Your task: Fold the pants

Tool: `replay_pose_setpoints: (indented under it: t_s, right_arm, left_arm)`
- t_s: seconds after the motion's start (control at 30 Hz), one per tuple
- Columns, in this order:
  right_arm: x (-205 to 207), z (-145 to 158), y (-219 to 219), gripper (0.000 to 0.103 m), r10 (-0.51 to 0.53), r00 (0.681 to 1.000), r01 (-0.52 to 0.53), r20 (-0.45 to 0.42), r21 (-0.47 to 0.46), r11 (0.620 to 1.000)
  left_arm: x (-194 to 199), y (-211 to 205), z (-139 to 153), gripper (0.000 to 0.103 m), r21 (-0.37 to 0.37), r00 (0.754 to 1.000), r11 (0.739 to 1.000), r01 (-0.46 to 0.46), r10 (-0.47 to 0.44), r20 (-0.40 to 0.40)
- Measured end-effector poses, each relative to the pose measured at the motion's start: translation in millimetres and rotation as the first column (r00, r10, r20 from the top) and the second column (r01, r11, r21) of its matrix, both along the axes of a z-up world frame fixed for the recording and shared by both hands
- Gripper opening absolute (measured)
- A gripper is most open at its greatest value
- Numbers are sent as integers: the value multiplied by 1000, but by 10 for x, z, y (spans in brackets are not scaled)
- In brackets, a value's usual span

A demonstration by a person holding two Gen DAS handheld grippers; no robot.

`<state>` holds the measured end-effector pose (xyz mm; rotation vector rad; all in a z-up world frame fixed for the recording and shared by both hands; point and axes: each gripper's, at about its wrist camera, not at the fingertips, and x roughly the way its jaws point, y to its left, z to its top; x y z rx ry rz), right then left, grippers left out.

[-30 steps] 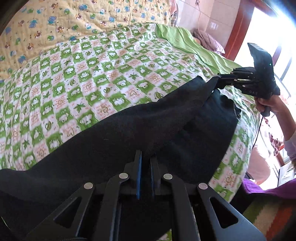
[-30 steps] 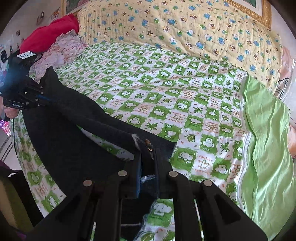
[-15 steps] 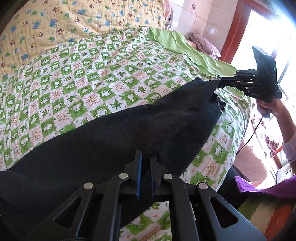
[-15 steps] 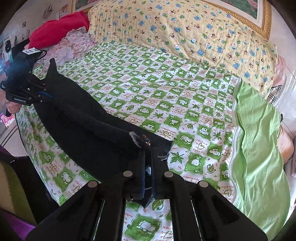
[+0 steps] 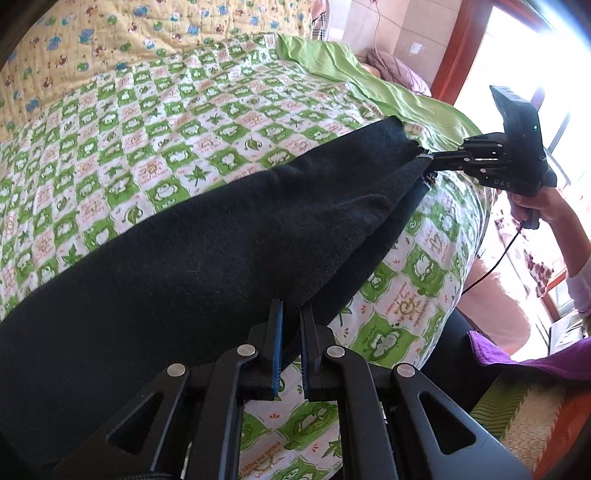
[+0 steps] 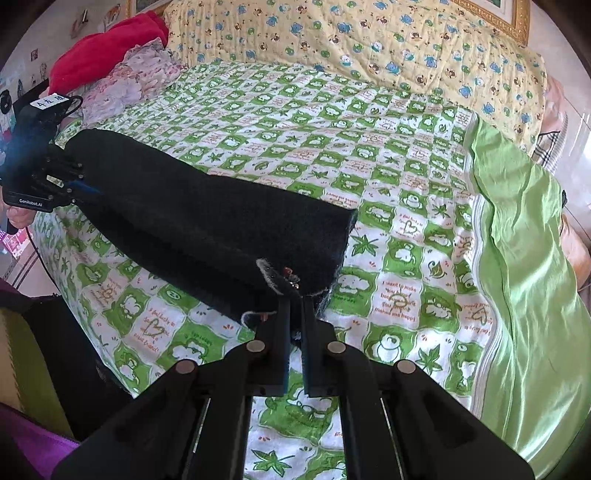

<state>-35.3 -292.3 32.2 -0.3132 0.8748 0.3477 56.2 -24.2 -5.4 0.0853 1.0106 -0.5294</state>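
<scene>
Jaws pinch pants (image 5: 229,236); only right view shows red bedding (image 6: 107,48).

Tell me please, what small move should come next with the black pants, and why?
Probably lower both ends onto the bedspread. The left tongs and right tongs each pinch one end of the black pants, which are stretched long and already doubled.

A green and white checked bedspread (image 6: 369,155) covers the bed, with a yellow quilt (image 6: 351,33) behind it, a plain green sheet (image 6: 524,240) along one side, and a red cloth (image 6: 107,48) near pink fabric (image 6: 125,88).
</scene>
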Motion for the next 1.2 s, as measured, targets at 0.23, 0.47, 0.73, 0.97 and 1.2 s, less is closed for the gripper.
replay_pose_setpoints:
  t_s: [0.23,0.47,0.73,0.97,1.2]
  right_arm:
    - [-4,-125,-15,5,-10,998,11,-64,1,1000]
    - [-133,61,93,54,-24,999,24,-34,-1,1000]
    - [-238,263,545,65,66,996,-75,60,148,986]
    - [-130,36,1151,65,168,985,-175,49,228,958]
    - [-27,-108,1727,65,247,968,-252,53,259,932]
  left_arm:
    - [8,33,-197,8,-31,998,999,-26,25,-49]
    - [-62,130,-166,21,-104,996,992,-78,72,-59]
    - [-291,422,-120,23,-157,978,966,-207,200,-63]
    - [-559,935,-133,31,-213,918,893,-396,384,-99]
    - [-903,1721,-209,37,-270,787,740,-616,596,-161]
